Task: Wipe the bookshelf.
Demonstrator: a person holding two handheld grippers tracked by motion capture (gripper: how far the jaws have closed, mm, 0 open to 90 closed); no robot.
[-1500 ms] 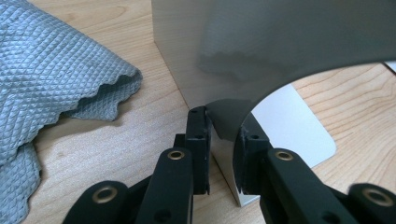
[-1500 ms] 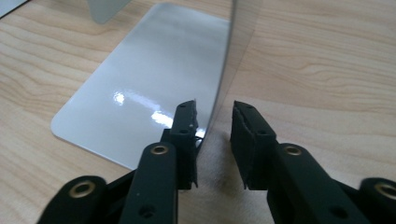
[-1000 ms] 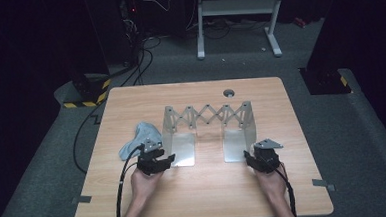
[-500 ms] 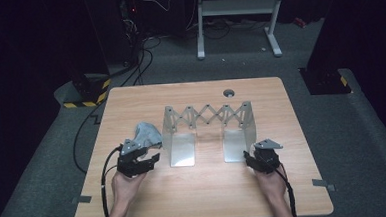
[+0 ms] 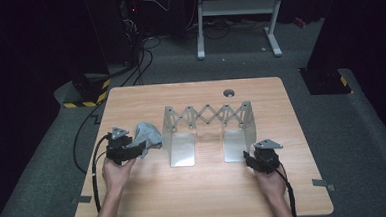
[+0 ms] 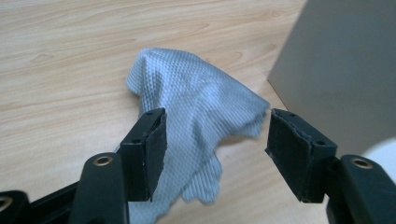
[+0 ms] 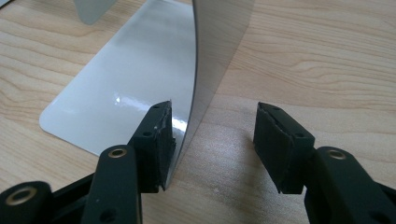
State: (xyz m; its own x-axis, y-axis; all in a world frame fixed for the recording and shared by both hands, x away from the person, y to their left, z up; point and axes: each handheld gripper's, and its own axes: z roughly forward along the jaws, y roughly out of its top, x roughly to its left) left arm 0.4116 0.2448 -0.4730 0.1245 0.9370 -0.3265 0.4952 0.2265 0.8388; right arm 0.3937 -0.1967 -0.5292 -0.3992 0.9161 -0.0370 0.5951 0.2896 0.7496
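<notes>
Metal fills the middle of the wooden table: an expanding rack stands there, its scissor lattice running left to right across the far side, with an upright end plate at each end and two flat base plates reaching toward the person. A round grommet hole sits in the tabletop just beyond the rack. At the rack's left end lies a crumpled grey cloth, close against the left end plate, which rises as a grey wall at the cloth's right in the left gripper view. The cloth is bunched into a peaked heap; from that view its long axis runs from the peak on the far side down toward the gripper, with a ragged tail pointing at the camera. The left gripper lies level with the table and points right at the cloth, its jaws spread apart, one pad over the cloth's near edge, the other beside the plate, nothing clamped. The right gripper sits at the near right corner of the rack, jaws also spread, the thin edge of the right end plate standing between them, just against the left pad.
</notes>
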